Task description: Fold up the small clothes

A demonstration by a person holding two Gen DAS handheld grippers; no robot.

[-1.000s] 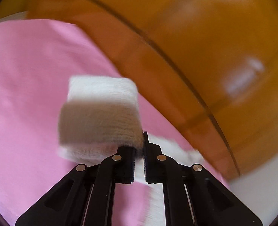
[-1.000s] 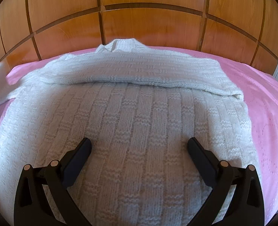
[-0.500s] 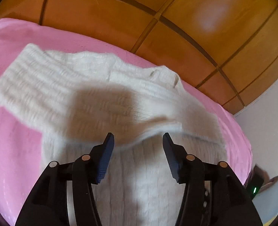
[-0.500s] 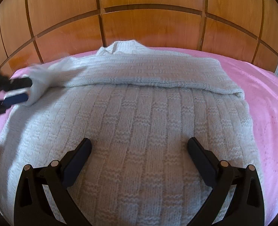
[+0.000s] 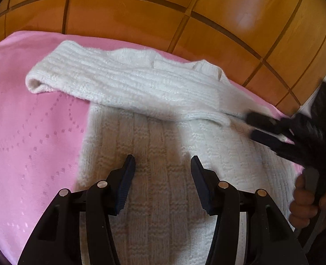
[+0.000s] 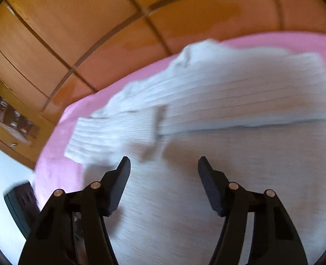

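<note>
We are judging the sweater (image 5: pixel 154 172) soft, floppy (grab a sleeve (image 5: pixel 123 81) end); left gripper (image 5: pixel 163 170) is gaping empty, right gripper (image 6: pixel 164 172) is closing empty.

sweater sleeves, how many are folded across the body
2: one sleeve lies across the chest of the sweater; the other sleeve is folded in at the opposite side.

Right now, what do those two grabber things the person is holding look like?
Both are black plastic. The left gripper has two wedge-shaped jaws with ribbed dark pads on angled black arms joined by round silver pins. The right gripper is built the same way. Seen from the left wrist camera, its body shows a small green light. No sleeve is in view.
</note>
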